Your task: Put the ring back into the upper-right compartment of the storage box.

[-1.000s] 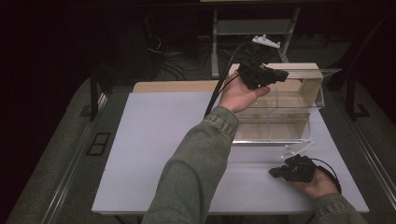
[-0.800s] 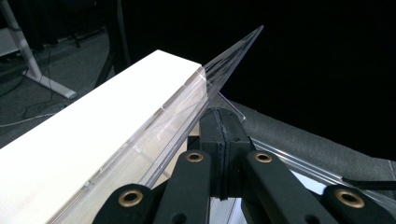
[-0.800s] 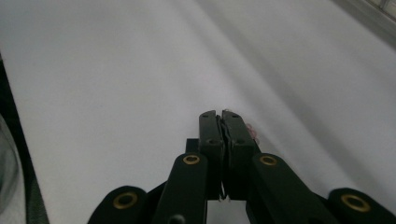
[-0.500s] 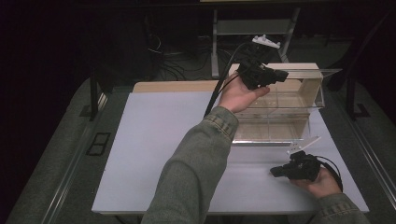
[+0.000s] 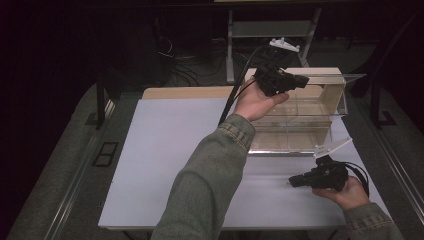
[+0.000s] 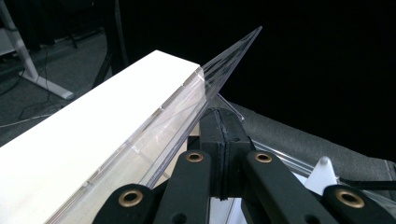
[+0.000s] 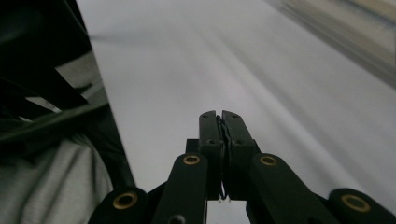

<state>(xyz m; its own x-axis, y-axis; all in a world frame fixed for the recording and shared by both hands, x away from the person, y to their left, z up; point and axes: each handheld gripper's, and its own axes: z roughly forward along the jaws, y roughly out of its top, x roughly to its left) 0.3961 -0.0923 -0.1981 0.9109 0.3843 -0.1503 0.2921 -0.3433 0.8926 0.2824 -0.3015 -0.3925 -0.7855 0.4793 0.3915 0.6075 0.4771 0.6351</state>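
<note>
Now | left tongs (image 5: pixel 303 80) closed beside clear box (image 5: pixel 305 107) | right tongs (image 5: pixel 292 181) closed, empty | no legible writing

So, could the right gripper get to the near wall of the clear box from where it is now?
Probably yes. The right gripper hangs just in front of the clear box, with only bare white tabletop between them. The left gripper is up at the box's far top edge, out of the way.

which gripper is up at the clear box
The left gripper, held against the clear box's far top edge. The right gripper hovers over the white mat, apart.
</note>
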